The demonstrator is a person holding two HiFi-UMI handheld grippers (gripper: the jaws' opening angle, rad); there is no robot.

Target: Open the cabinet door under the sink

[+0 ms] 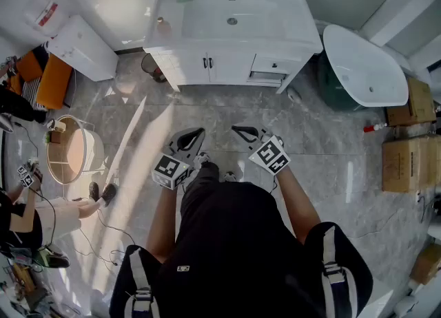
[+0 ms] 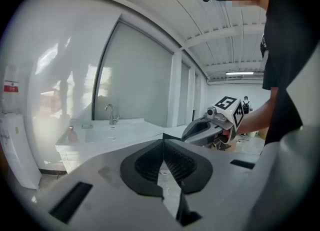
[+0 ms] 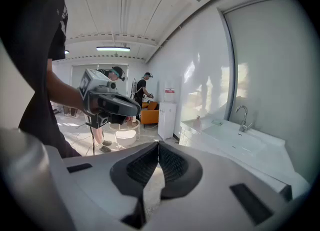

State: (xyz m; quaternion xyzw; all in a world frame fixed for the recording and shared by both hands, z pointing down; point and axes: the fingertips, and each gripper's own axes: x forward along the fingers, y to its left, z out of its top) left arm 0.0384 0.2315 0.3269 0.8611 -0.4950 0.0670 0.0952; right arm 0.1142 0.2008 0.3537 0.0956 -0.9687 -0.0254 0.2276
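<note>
A white vanity with a sink stands against the far wall. Under the basin are two shut cabinet doors with dark handles at their meeting edges; drawers sit to their right. My left gripper and right gripper hover side by side over the floor, well short of the vanity. Both point towards it, jaws shut with nothing between them. The left gripper view shows its tips meeting, the vanity beyond. The right gripper is likewise shut, the sink to its right.
A white bathtub stands right of the vanity, with cardboard boxes further right. A white appliance and an orange chair sit at the left. A round side table and another person are at the left.
</note>
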